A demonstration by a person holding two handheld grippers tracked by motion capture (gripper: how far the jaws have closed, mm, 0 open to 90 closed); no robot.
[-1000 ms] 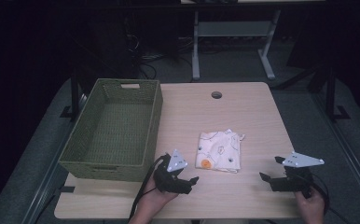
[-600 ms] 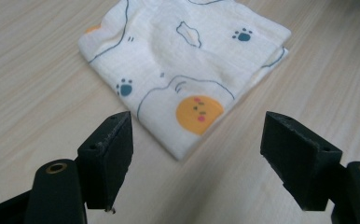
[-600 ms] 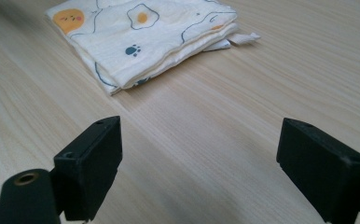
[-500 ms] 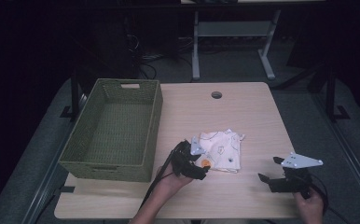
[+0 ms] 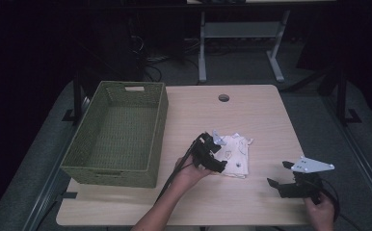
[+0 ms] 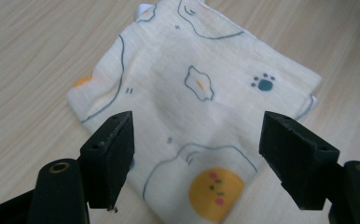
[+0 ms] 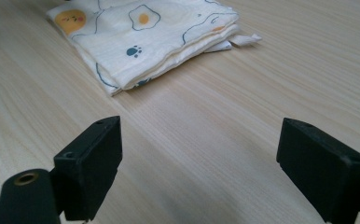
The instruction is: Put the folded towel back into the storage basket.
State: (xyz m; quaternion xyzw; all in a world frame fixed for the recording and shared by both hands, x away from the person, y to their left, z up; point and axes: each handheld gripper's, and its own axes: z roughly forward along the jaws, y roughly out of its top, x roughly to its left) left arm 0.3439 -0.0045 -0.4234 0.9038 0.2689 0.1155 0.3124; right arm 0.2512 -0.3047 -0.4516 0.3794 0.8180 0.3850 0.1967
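Tabletop (image 5: 189, 115): light wood grain, round hole near its far edge. Woven green basket (image 5: 119, 134) stands on the tabletop's left part, handle cut-outs in the end walls.

Folded cloth (image 5: 234, 156): lies flat on the tabletop, to the right of the basket and apart from it. Cream fabric in several layers, roughly square. Print: fried eggs, a dark blue paw mark, an orange round face with pink cheeks, thin dark outline curves. Stacked edges and a small white tag visible in the right gripper view (image 7: 150, 32).

Left gripper (image 5: 214, 158): at the cloth's basket-side edge. Jaws spread wide; in the left gripper view the cloth (image 6: 192, 107) lies between and beyond them, orange face nearest.

Right gripper (image 5: 283, 175): on the far side of the cloth from the basket, well apart from the cloth. Jaws spread wide over bare wood.
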